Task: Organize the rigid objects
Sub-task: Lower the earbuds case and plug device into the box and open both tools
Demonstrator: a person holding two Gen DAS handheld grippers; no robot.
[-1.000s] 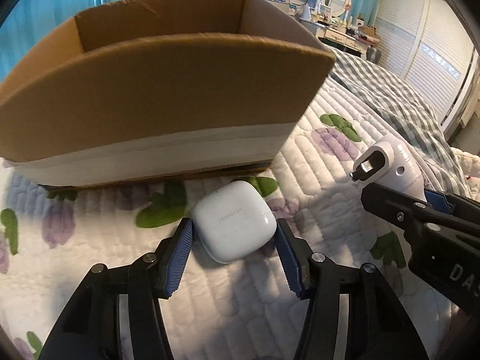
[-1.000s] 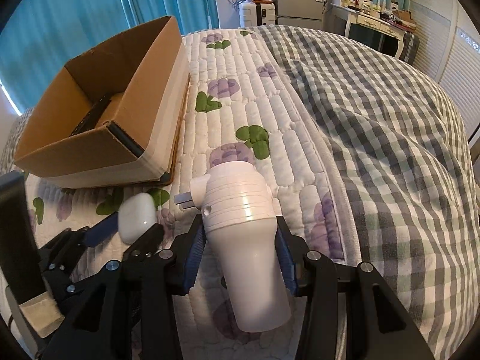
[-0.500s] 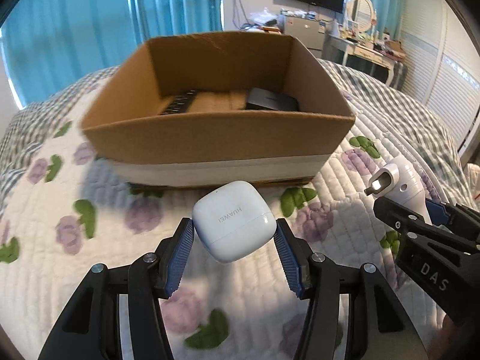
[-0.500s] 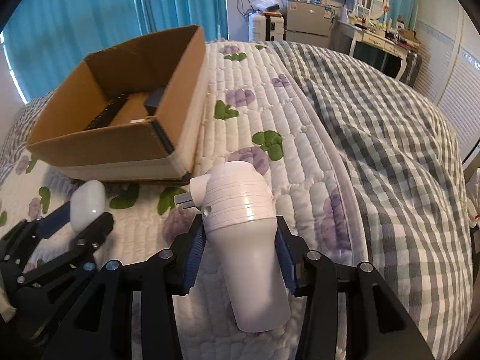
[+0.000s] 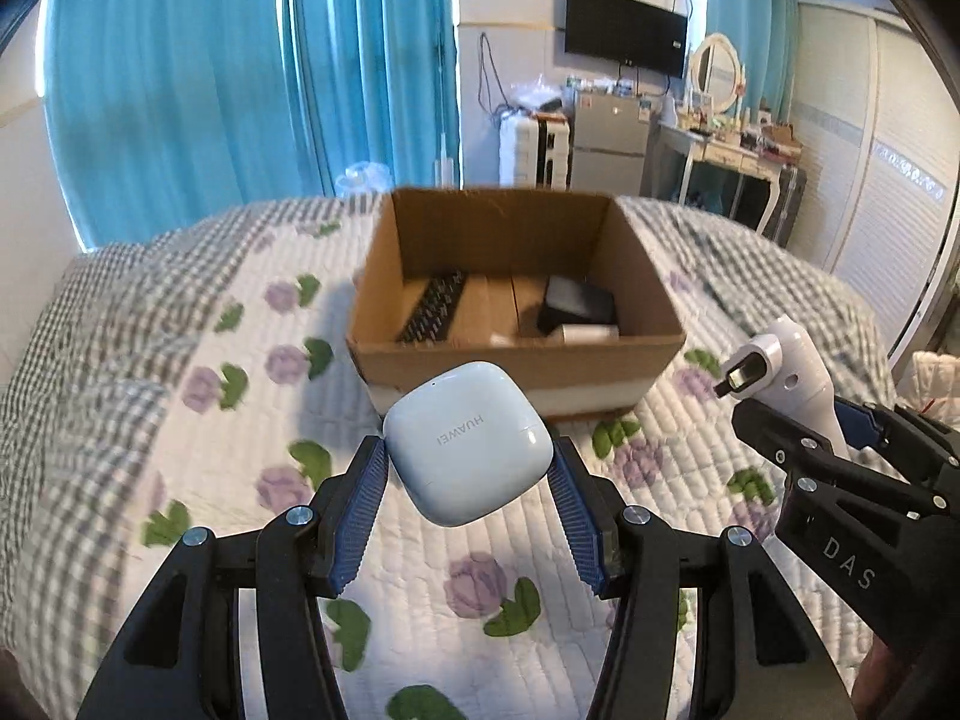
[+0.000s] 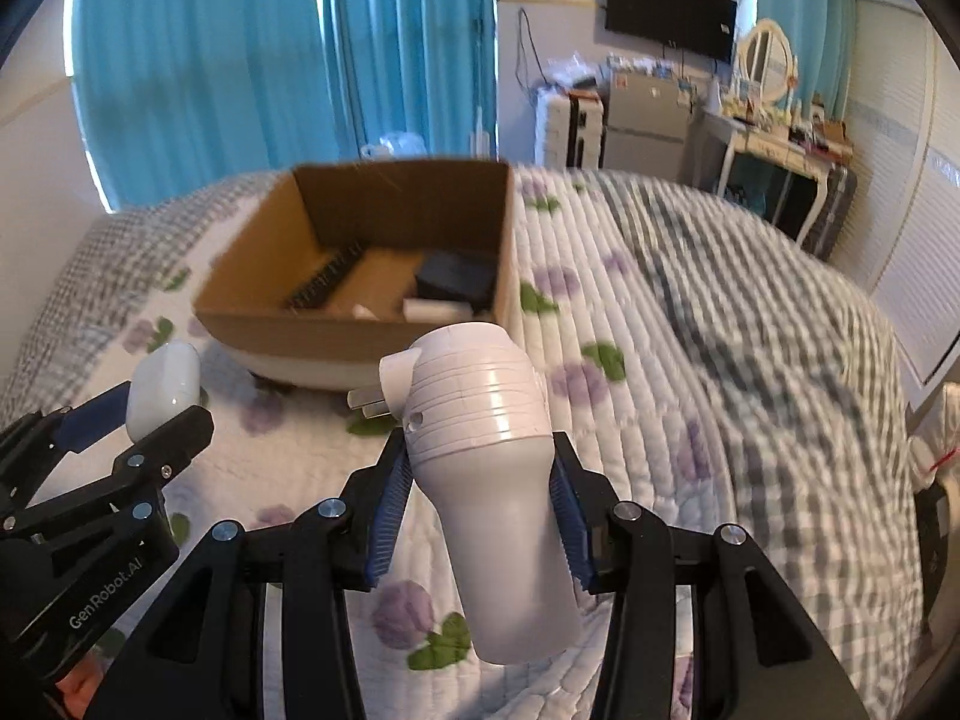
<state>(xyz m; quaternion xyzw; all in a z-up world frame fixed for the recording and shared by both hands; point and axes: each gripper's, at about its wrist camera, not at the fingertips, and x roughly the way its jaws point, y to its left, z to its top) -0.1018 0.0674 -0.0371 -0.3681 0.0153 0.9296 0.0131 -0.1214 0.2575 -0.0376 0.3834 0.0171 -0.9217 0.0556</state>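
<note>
My left gripper (image 5: 468,480) is shut on a white Huawei earbud case (image 5: 468,441) and holds it in the air in front of an open cardboard box (image 5: 516,354) on the bed. My right gripper (image 6: 480,498) is shut on a white plug-in device with metal prongs (image 6: 486,468), also lifted; it shows at the right of the left wrist view (image 5: 786,366). The earbud case shows at the left of the right wrist view (image 6: 163,387). The box (image 6: 360,330) holds a dark remote (image 5: 432,309), a black box-shaped item (image 5: 579,306) and a white item (image 5: 588,333).
The bed has a white quilt with flower prints (image 5: 240,432) and a grey checked blanket (image 6: 780,360). Blue curtains (image 5: 240,72), a dresser with mirror (image 5: 720,138), a small fridge (image 5: 606,144) and a wall television (image 5: 624,30) stand behind the bed.
Both grippers have risen from the quilt with their objects. The box now looks farther and lower, and its inside shows.
</note>
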